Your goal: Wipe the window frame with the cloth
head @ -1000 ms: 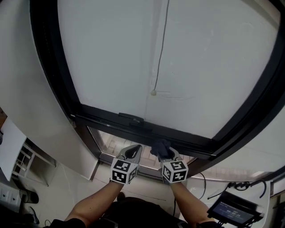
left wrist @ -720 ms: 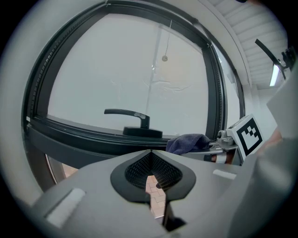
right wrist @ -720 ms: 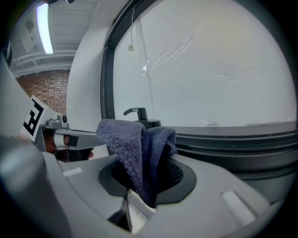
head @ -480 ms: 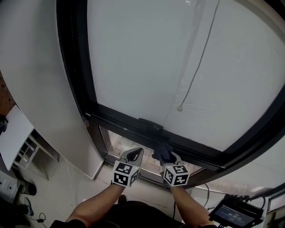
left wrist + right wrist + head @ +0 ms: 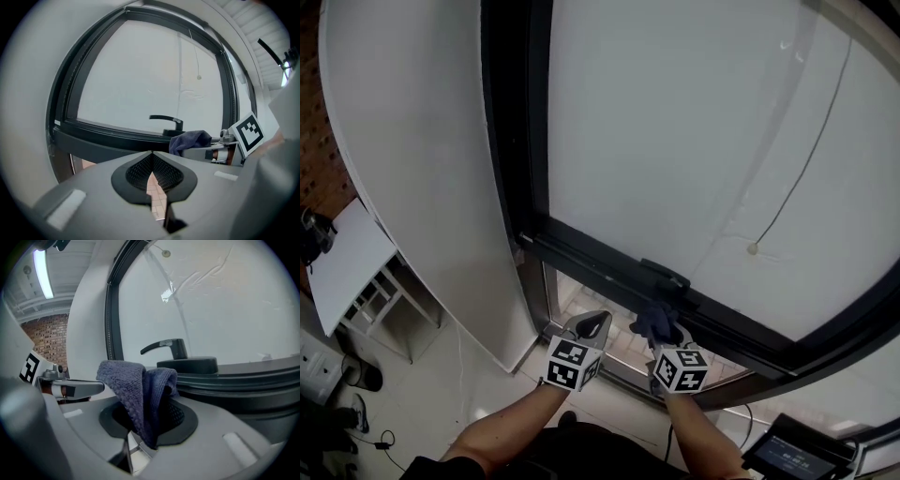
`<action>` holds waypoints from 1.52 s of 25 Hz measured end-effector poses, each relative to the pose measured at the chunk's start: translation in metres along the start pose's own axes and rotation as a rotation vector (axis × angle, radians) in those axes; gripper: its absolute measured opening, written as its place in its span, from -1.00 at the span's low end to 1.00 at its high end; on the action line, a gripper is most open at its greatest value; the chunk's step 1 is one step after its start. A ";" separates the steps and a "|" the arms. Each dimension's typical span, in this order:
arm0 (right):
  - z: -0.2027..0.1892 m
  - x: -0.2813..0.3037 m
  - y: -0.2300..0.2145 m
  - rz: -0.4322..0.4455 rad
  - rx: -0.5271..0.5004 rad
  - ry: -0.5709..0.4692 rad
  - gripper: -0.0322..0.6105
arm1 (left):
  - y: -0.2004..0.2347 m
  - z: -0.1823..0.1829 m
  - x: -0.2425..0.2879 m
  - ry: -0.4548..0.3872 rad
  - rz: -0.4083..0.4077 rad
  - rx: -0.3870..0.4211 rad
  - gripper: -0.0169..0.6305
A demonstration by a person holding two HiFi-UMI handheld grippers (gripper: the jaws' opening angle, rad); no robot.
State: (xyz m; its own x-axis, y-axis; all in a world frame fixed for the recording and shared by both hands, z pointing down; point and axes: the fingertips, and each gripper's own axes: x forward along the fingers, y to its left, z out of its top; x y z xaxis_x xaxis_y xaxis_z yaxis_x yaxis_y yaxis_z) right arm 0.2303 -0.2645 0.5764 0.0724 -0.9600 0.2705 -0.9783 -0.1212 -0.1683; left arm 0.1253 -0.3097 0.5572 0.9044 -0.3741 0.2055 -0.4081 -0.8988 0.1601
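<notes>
The right tongs [image 5: 662, 325] are clamping a dark blue cloth [image 5: 140, 394], which is bunching up out of the jaws just below the centre of the head view. The cloth is sitting close under the black window frame [image 5: 600, 265] and its handle [image 5: 171, 348]. The left tongs [image 5: 150, 153] are pressing together on nothing, just beside the right pair at lower centre.

The main risk, as I am judging it, is the grip. Only a folded pinch of cloth seems to be sitting in the jaws, so dragging it hard along the rail could be pulling it free. The handle is jutting out right above the wad, and a sweep across the frame could be snagging the cloth or knocking the tongs against it. If the cloth is not leading, the hard jaw tips could be scraping the frame. The idle left tongs are crowding the path of a sweep toward the left.
</notes>
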 end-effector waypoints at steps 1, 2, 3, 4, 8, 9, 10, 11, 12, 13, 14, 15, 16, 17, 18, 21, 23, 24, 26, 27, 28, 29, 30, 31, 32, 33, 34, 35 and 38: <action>0.000 0.003 0.003 0.000 0.007 -0.001 -0.58 | 0.004 -0.001 -0.003 0.002 0.004 0.002 -0.97; -0.001 0.006 0.006 0.001 0.011 0.000 -0.58 | 0.008 -0.001 -0.006 0.003 0.010 0.001 -0.97; -0.001 0.009 0.010 0.005 0.014 0.002 -0.58 | 0.013 -0.001 -0.009 0.001 0.020 -0.001 -0.97; 0.000 0.013 0.013 0.014 0.017 0.003 -0.58 | 0.018 0.000 -0.012 -0.004 0.034 -0.004 -0.97; 0.004 0.031 0.028 0.061 0.027 0.008 -0.58 | 0.038 0.004 -0.021 -0.020 0.093 -0.018 -0.97; 0.004 0.034 0.032 0.072 0.027 0.011 -0.58 | 0.041 0.004 -0.024 -0.020 0.108 -0.023 -0.97; 0.004 0.037 0.035 0.082 0.027 0.013 -0.58 | 0.044 0.004 -0.027 -0.019 0.123 -0.028 -0.97; 0.005 0.039 0.037 0.090 0.028 0.014 -0.58 | 0.047 0.005 -0.030 -0.020 0.136 -0.031 -0.97; 0.006 0.042 0.040 0.098 0.030 0.015 -0.58 | 0.049 0.006 -0.032 -0.022 0.148 -0.033 -0.97; 0.007 0.044 0.042 0.106 0.034 0.017 -0.58 | 0.052 0.006 -0.035 -0.025 0.160 -0.036 -0.97; 0.007 0.046 0.045 0.114 0.039 0.020 -0.58 | 0.054 0.006 -0.037 -0.026 0.174 -0.041 -0.97; 0.007 0.049 0.048 0.124 0.042 0.023 -0.58 | 0.057 0.006 -0.040 -0.027 0.190 -0.045 -0.97; 0.007 0.051 0.051 0.135 0.045 0.028 -0.58 | 0.060 0.006 -0.042 -0.028 0.206 -0.049 -0.97; 0.006 0.054 0.053 0.146 0.047 0.033 -0.58 | 0.062 0.006 -0.044 -0.031 0.223 -0.053 -0.97; 0.007 0.055 0.055 0.154 0.047 0.037 -0.58 | 0.064 0.006 -0.046 -0.034 0.238 -0.058 -0.97; 0.009 0.058 0.058 0.170 0.049 0.035 -0.58 | 0.068 0.008 -0.054 -0.041 0.278 -0.073 -0.97; 0.010 0.061 0.060 0.170 0.059 0.030 -0.58 | 0.072 0.008 -0.059 -0.036 0.296 -0.072 -0.97; 0.009 0.063 0.061 0.171 0.066 0.030 -0.58 | 0.073 0.008 -0.061 -0.033 0.302 -0.071 -0.97; 0.008 0.069 0.065 0.180 0.081 0.034 -0.58 | 0.078 0.007 -0.063 -0.032 0.312 -0.071 -0.97; 0.008 0.073 0.068 0.188 0.084 0.038 -0.58 | 0.082 0.007 -0.064 -0.034 0.318 -0.072 -0.97; 0.007 0.077 0.070 0.195 0.084 0.043 -0.58 | 0.085 0.007 -0.065 -0.037 0.324 -0.074 -0.97; 0.007 0.081 0.072 0.199 0.082 0.047 -0.58 | 0.088 0.007 -0.065 -0.040 0.329 -0.076 -0.97; 0.007 0.083 0.072 0.198 0.082 0.049 -0.58 | 0.091 0.007 -0.065 -0.041 0.331 -0.076 -0.97; 0.007 0.085 0.073 0.192 0.087 0.047 -0.58 | 0.092 0.008 -0.065 -0.040 0.328 -0.072 -0.97; 0.005 0.087 0.075 0.183 0.097 0.043 -0.58 | 0.094 0.008 -0.068 -0.038 0.322 -0.065 -0.97; 0.003 0.089 0.079 0.175 0.108 0.040 -0.58 | 0.097 0.008 -0.072 -0.037 0.314 -0.057 -0.97; 0.002 0.091 0.085 0.169 0.116 0.038 -0.58 | 0.101 0.008 -0.078 -0.038 0.308 -0.049 -0.97; 0.002 0.093 0.092 0.165 0.118 0.036 -0.58 | 0.107 0.010 -0.084 -0.040 0.307 -0.047 -0.97; 0.014 0.103 0.107 0.154 0.112 0.034 -0.58 | 0.125 0.019 -0.094 -0.047 0.306 -0.055 -0.97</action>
State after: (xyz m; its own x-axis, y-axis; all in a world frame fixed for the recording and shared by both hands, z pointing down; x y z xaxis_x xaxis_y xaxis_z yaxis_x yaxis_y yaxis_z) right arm 0.1357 -0.3797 0.5726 -0.0846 -0.9605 0.2651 -0.9493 -0.0032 -0.3143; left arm -0.0084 -0.3908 0.5395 0.7426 -0.6368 0.2077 -0.6675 -0.7293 0.1503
